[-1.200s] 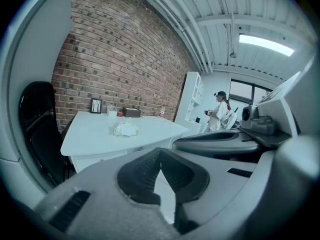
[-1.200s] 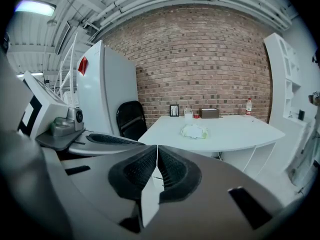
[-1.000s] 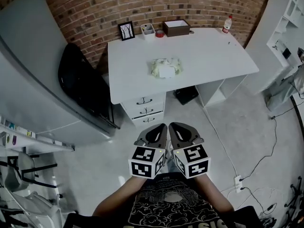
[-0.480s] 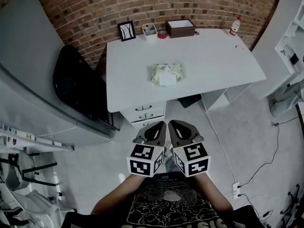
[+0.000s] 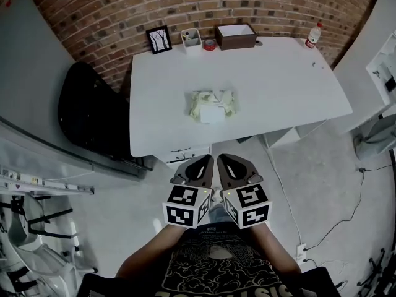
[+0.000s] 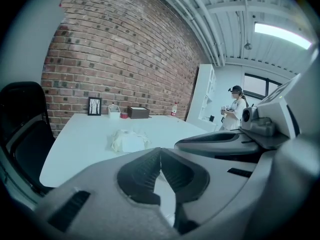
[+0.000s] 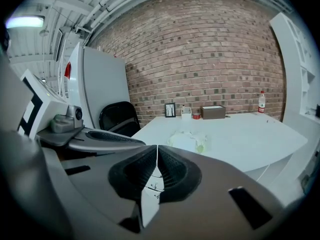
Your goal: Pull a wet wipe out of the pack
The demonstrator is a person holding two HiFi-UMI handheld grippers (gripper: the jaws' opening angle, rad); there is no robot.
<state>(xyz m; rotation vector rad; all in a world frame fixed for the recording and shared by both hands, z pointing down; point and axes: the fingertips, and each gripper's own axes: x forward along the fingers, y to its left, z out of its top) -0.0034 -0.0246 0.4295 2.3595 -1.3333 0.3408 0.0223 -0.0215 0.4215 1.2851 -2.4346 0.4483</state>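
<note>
- Wet-wipe pack [image 5: 212,106] is lying flat near the middle of the white desk [image 5: 278,85], a little toward its front edge — crumpled pale wrapping with a white flap on top, and nothing is touching it.
- Left gripper [image 5: 207,160] is hovering off the desk, in front of its front edge and well short of the pack; its jaws are pressing together with nothing between them.
- Right gripper [image 5: 223,160] is hanging just beside the left one, at about the same height, its jaws likewise closing on each other and carrying nothing.
- Both grippers are pointing toward the desk, so the pack is showing just past the jaw tips in each gripper view.
- Along the back edge, against the brick wall [image 5: 185,5], a small picture frame [image 5: 159,39], a white cup [image 5: 190,37], a small red item [image 5: 210,44] and a brown box [image 5: 235,36] are standing in a row — a red-capped bottle [image 5: 314,34] is standing apart at the far right corner.
- A black office chair [image 5: 86,113] is sitting at the left end of the desk.
- In the left gripper view, a person [image 6: 235,111] is standing in the distance by white shelving.
</note>
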